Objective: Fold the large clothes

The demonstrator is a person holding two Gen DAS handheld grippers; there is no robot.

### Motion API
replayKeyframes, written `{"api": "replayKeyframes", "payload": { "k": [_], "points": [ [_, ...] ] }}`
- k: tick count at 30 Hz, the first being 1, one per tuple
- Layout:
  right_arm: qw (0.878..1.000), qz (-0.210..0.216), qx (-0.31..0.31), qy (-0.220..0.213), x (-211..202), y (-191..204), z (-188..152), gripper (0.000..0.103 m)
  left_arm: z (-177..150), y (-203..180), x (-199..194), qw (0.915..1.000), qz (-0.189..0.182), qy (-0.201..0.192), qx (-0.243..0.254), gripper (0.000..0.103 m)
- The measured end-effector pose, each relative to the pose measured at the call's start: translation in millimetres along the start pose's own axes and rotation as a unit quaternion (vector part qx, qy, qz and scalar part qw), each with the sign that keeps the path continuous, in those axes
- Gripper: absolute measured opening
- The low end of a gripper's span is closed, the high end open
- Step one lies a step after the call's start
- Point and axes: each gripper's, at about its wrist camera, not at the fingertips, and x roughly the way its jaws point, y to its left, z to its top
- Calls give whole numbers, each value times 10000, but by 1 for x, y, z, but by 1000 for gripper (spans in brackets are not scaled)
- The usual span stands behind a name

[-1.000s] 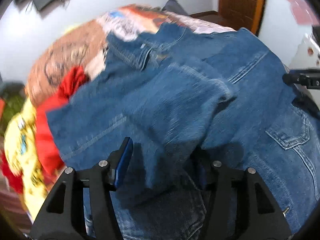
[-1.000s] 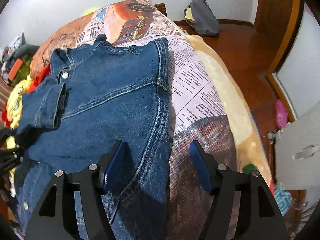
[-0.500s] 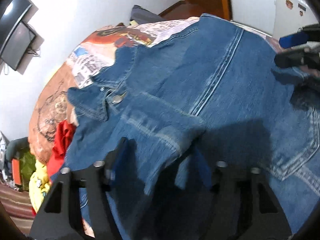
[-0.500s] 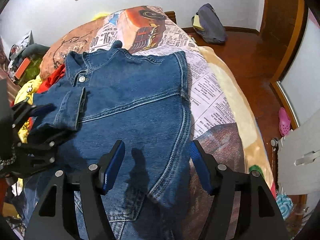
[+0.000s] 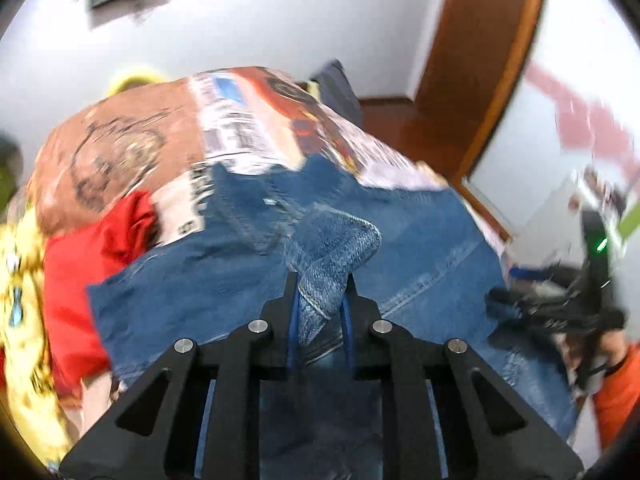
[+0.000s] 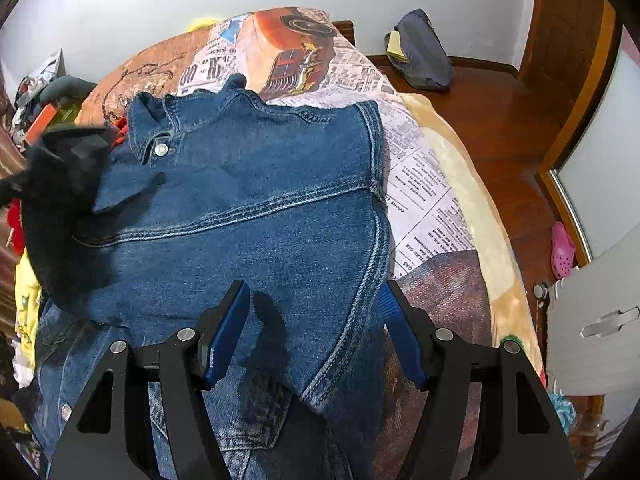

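Lying across the printed bedspread (image 6: 424, 184), the denim jacket (image 6: 256, 216) kept its place, though its cuff (image 5: 332, 248), loose between wide jaws a second before, was now lifted. The left gripper (image 5: 320, 300) was closing on that cuff, angled downward. The right gripper (image 6: 316, 332) hovered, jaws parted, above the jacket's side seam.

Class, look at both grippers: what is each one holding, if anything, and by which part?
The left gripper is closing on the denim jacket's sleeve cuff. The right gripper is open over the jacket, holding nothing.
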Motion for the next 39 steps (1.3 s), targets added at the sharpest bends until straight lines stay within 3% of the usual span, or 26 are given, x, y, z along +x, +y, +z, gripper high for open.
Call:
{"api": "replayKeyframes", "payload": {
  "k": [3, 11, 19, 22, 24, 27, 31, 39],
  "points": [
    [9998, -58, -53, 159, 10, 3, -2, 63, -10, 37, -18, 9986, -74, -59, -526, 18],
    [9988, -299, -282, 265, 16, 9, -5, 67, -66, 89, -40, 9939, 197, 18, -1083, 18],
    [9985, -375, -238, 319, 17, 9, -6, 68, -126, 120, -20, 9852, 42, 563, -1620, 20],
    [9984, -393, -249, 331, 16, 8, -7, 69, -143, 121, -12, 9832, 161, 753, -1653, 31],
    [9984, -378, -239, 336, 16, 8, -7, 69, -150, 124, -9, 9823, 246, 864, -1643, 49],
    [9984, -350, -231, 378, 15, 7, -6, 69, -153, 129, -11, 9818, 383, 939, -1604, 60],
    [9986, -312, -233, 363, 8, 6, -2, 69, -151, 136, -24, 9814, 456, 1016, -1561, 60],
    [9991, -258, -339, -52, -19, 5, 22, 69, -110, 159, -69, 9849, 881, 483, -1413, 60]
  ]
}}
